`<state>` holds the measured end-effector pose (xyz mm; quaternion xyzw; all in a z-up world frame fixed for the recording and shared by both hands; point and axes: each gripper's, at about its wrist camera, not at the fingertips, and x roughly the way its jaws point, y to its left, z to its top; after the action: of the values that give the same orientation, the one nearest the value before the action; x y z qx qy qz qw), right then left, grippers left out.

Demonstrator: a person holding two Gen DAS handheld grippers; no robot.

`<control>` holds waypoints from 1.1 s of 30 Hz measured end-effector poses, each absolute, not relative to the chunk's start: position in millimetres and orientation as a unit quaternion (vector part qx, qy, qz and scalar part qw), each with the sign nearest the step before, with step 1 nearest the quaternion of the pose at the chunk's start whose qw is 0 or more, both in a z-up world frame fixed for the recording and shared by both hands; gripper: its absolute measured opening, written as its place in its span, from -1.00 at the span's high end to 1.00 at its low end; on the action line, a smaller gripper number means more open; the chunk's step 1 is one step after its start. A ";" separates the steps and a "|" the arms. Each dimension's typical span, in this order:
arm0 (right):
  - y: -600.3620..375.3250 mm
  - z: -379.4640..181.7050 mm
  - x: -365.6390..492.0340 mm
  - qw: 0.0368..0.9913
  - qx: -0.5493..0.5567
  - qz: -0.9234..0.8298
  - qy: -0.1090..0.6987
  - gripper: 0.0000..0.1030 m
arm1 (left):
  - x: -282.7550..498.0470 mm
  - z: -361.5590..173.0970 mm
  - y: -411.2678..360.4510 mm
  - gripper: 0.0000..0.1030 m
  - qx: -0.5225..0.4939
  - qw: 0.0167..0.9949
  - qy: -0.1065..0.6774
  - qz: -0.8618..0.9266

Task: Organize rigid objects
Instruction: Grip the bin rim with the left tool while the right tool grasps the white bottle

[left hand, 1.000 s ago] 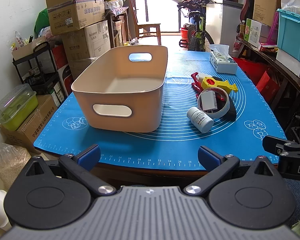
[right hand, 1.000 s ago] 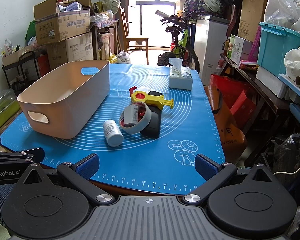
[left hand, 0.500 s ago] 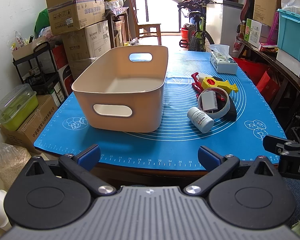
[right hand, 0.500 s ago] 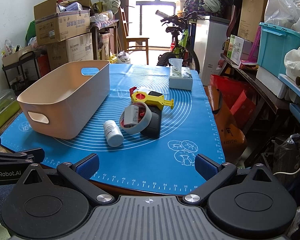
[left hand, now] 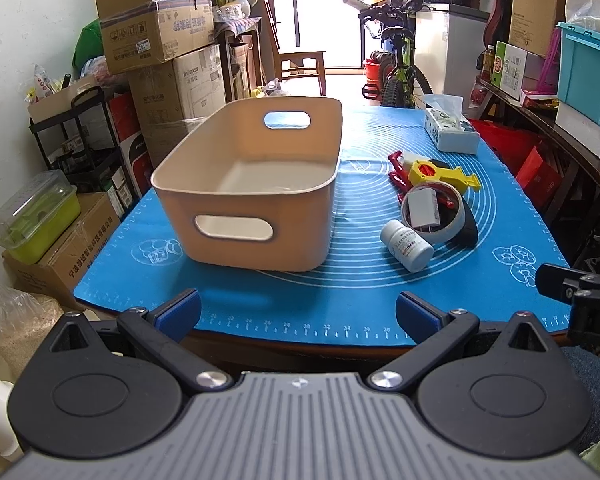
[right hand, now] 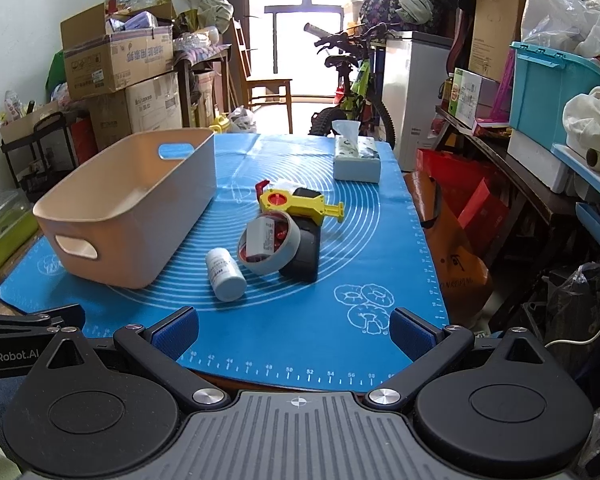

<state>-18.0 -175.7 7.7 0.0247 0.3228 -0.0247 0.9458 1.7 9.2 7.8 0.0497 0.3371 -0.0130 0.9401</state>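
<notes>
An empty beige bin (left hand: pixel 256 184) (right hand: pixel 132 208) with cut-out handles stands on the left of the blue mat (left hand: pixel 340 280) (right hand: pixel 284 320). To its right lies a cluster: a white pill bottle (left hand: pixel 406 245) (right hand: pixel 225 275) on its side, a grey tape roll (left hand: pixel 434 213) (right hand: pixel 269 242) with a white block in it, a black object (right hand: pixel 306 256) under the roll, a yellow tool (left hand: pixel 440 174) (right hand: pixel 300 202) and a red piece (left hand: pixel 396 168). My left gripper (left hand: pixel 298 314) and right gripper (right hand: pixel 294 330) hover open at the mat's near edge, holding nothing.
A tissue box (left hand: pixel 450 132) (right hand: pixel 357 158) sits at the mat's far right. Cardboard boxes (left hand: pixel 160 40), a black cart (left hand: pixel 84 136) and a lidded green container (left hand: pixel 36 216) stand left of the table. A bicycle (right hand: pixel 352 92) is behind it; shelves and a teal crate (right hand: pixel 552 96) line the right.
</notes>
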 end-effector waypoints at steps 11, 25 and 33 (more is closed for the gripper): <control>-168.8 28.0 5.5 0.947 0.031 -0.009 0.319 -0.95 | 26.4 51.6 29.0 -0.98 0.053 0.946 0.321 0.002; -171.5 31.2 74.2 0.944 0.027 -0.005 0.329 -0.95 | 111.5 87.8 60.0 -0.98 0.064 0.935 0.349 -0.002; -163.1 10.8 122.0 0.936 0.013 -0.004 0.351 -0.90 | 170.2 69.9 84.5 -0.98 0.070 0.930 0.360 0.004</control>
<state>122.0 -163.1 10.8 0.0130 0.3510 -0.0043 0.9363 170.2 84.5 69.9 0.0702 0.3605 0.0036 0.9301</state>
